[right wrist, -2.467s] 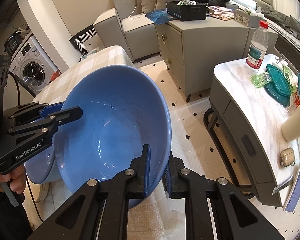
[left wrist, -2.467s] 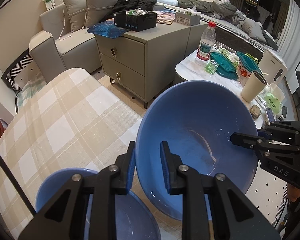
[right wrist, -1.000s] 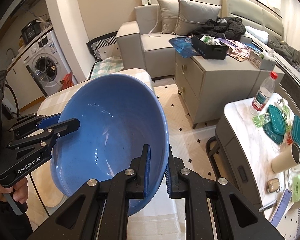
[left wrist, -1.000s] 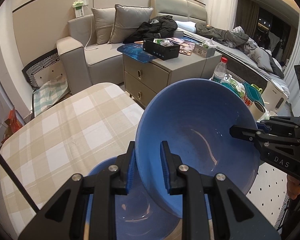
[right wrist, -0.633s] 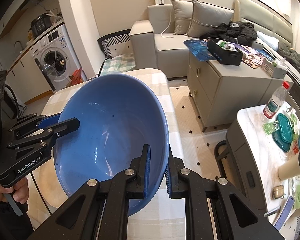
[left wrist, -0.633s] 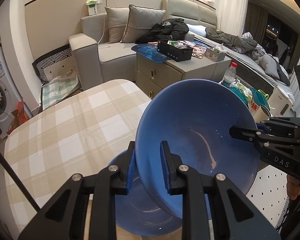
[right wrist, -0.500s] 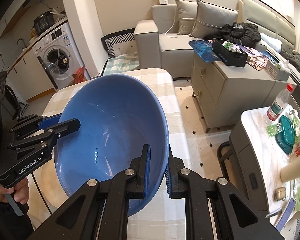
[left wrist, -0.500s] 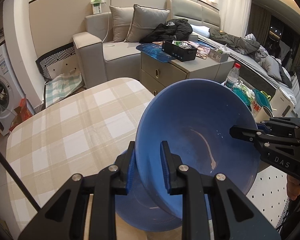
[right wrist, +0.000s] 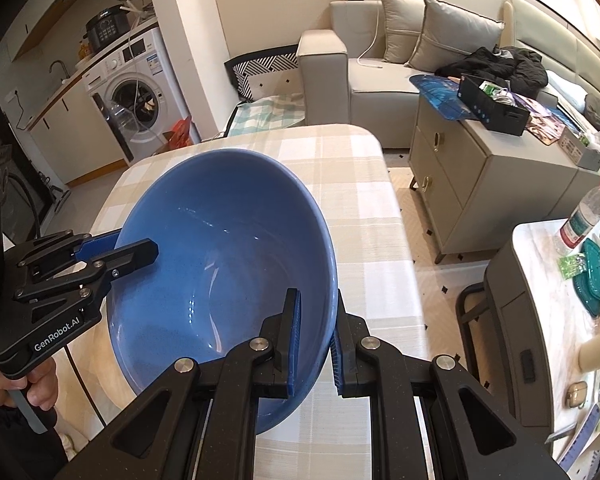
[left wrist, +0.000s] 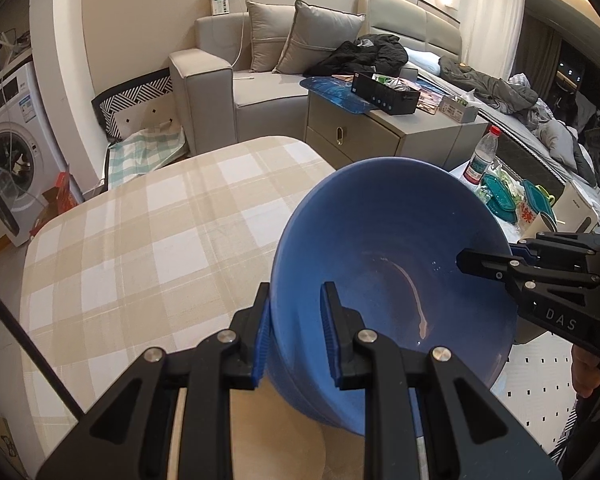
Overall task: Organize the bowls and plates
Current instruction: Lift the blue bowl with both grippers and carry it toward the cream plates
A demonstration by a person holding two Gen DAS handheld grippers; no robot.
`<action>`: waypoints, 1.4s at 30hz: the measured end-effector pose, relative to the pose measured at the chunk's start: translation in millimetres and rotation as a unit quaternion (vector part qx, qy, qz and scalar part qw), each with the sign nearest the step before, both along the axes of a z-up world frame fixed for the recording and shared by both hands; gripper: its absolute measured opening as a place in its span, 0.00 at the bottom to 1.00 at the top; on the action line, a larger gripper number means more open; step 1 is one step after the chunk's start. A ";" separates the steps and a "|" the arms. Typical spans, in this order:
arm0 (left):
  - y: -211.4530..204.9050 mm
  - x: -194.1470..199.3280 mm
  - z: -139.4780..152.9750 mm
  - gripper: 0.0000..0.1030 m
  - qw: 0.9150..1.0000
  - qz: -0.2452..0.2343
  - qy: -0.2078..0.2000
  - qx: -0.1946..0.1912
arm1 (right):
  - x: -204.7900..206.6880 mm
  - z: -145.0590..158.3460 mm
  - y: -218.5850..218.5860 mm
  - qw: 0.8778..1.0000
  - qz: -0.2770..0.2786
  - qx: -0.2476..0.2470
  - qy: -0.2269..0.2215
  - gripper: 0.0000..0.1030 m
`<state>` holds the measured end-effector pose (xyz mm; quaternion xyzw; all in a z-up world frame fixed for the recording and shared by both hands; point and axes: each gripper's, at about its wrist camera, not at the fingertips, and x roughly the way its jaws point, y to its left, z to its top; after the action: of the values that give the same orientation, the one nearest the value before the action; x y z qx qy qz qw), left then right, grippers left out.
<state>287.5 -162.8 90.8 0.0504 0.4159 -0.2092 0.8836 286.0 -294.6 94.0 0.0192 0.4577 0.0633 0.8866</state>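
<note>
Big blue bowl (left wrist: 392,280) is up over the checked table (left wrist: 140,240), tilted. Left gripper (left wrist: 294,336) is clamped on its rim at about 7 o'clock, right gripper (right wrist: 316,336) pinching the opposite rim nearly shut. Looks glazed ceramic, so probably heavy, slick and chippable; two rim grips seem smart.

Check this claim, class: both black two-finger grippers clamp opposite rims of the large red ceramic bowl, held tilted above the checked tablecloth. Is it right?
Not quite: the large ceramic bowl is blue, not red, as the right wrist view shows. The left gripper and right gripper do clamp opposite rims, tilted above the checked tablecloth.
</note>
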 end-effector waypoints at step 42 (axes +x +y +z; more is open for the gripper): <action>3.6 4.7 -47.0 0.21 0.999 0.013 0.040 0.026 | 26.0 -58.5 8.2 0.998 0.014 -0.027 0.046 0.13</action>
<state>292.2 -159.2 43.9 0.0596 0.4566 -0.1888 0.8674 312.1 -286.4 35.5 -0.0084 0.5000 0.0621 0.8637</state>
